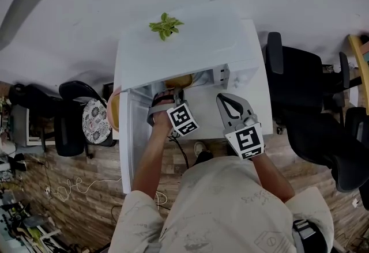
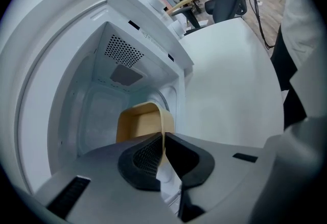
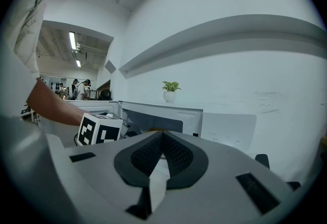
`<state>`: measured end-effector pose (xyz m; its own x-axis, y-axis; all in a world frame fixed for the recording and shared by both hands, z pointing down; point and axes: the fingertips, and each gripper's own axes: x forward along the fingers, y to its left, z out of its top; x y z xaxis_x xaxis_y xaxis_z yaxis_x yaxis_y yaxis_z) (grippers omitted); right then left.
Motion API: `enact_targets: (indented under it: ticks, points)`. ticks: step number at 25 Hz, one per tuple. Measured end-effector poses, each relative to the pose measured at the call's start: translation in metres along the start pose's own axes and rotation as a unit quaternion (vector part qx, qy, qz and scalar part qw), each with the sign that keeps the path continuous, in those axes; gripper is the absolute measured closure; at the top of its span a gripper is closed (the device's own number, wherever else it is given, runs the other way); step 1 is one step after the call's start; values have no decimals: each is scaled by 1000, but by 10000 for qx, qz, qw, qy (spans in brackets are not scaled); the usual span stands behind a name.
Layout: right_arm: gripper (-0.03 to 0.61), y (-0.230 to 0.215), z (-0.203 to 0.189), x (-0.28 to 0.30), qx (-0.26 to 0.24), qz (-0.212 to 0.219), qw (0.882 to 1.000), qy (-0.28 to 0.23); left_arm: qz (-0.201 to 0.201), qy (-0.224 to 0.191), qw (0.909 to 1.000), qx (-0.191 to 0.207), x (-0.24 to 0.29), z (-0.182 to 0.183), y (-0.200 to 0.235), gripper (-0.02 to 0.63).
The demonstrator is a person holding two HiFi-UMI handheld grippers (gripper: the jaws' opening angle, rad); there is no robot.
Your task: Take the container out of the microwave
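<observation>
A tan container [image 1: 180, 80] [image 2: 139, 125] sits at the mouth of the white microwave [image 1: 179, 53] [image 2: 127, 54] [image 3: 159, 118], whose door [image 1: 128, 142] stands swung open to the left. My left gripper [image 1: 166, 98] [image 2: 163, 139] reaches into the opening and is shut on the container's near wall, the thin rim pinched between its pads. To the right, my right gripper [image 1: 223, 99] [image 3: 162, 135] hovers over the table in front of the microwave. It is shut, with nothing between its fingers, and points at the microwave front.
A small potted plant [image 1: 166, 26] [image 3: 171, 88] stands on top of the microwave. The white table [image 1: 210, 126] [image 2: 230, 75] carries the microwave against the wall. Black office chairs [image 1: 305, 96] crowd the right side, and another chair [image 1: 86, 122] stands at the left.
</observation>
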<state>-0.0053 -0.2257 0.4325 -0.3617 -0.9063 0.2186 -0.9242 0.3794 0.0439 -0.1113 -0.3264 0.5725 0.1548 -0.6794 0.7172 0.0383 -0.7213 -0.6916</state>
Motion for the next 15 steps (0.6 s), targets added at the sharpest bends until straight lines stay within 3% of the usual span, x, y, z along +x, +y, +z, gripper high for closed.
enact_targets:
  ticks: [15]
  points:
    - [565, 14, -2, 11, -53, 360, 9993, 31, -70, 87, 9998, -186, -27, -6, -16, 591]
